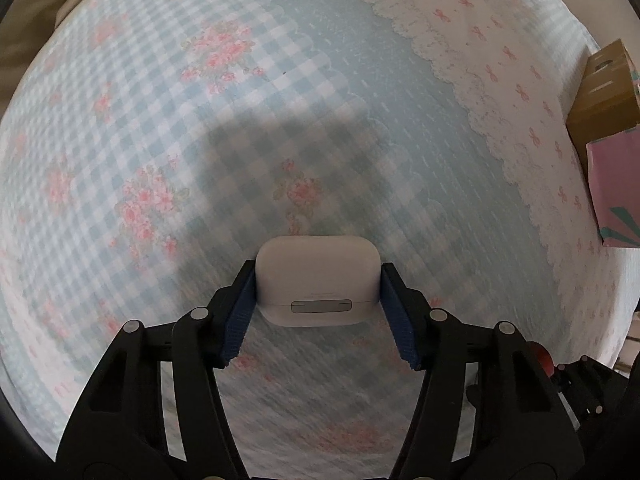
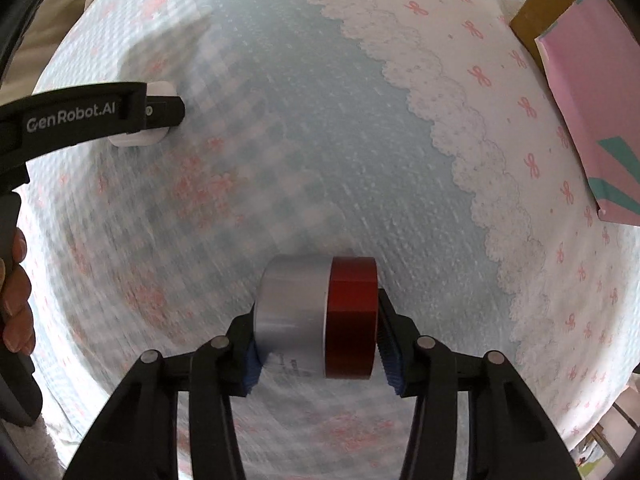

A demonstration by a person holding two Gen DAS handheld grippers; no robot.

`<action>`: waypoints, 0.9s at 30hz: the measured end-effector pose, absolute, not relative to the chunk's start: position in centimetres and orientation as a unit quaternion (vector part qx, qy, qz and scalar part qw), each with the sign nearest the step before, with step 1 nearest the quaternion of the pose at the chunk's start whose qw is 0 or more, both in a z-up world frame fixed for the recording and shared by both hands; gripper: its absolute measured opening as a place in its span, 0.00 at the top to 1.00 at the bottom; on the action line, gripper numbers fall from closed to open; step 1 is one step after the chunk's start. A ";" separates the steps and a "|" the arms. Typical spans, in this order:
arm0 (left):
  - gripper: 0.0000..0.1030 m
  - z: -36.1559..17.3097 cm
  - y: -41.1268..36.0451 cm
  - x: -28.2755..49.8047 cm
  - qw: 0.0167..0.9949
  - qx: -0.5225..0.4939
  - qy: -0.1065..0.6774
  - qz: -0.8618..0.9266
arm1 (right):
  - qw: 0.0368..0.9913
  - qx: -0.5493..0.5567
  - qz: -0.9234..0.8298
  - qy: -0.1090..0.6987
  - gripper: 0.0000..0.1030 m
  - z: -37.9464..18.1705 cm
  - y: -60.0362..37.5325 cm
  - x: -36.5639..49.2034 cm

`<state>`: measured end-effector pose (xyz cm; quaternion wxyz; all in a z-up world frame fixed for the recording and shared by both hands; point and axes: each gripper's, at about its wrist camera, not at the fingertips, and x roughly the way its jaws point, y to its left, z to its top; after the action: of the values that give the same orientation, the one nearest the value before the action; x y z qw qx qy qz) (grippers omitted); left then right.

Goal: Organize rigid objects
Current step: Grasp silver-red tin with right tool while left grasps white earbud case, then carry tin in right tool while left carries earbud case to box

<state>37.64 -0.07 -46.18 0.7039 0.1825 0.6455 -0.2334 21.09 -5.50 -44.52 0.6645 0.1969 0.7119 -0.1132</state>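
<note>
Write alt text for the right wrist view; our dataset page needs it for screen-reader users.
The right claw grips two tape rolls side by side, silver and red, above a floral bedspread. The left claw holds a white case at far left.

White earbud case (image 1: 317, 280): smooth, rounded, lid shut, grey hinge plate facing my left camera; I hold it clamped by its two ends, lifted above the checked floral bedspread (image 1: 160, 120).

Silver tape roll (image 2: 294, 312) and red tape roll (image 2: 352, 316): standing on edge, pressed flat side to flat side, silver on the left, red on the right; I hold both squeezed together as a pair over the same bedspread.
</note>
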 end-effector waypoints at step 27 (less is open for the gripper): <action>0.45 -28.2 6.5 29.5 0.774 0.110 0.595 -0.183 | 0.738 0.245 -0.058 0.627 0.61 -31.2 -11.1 16.1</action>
<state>29.54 6.54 -28.23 0.7745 0.1098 0.5954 -0.1833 16.06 -11.08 -31.18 0.7376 0.2450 0.6265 -0.0581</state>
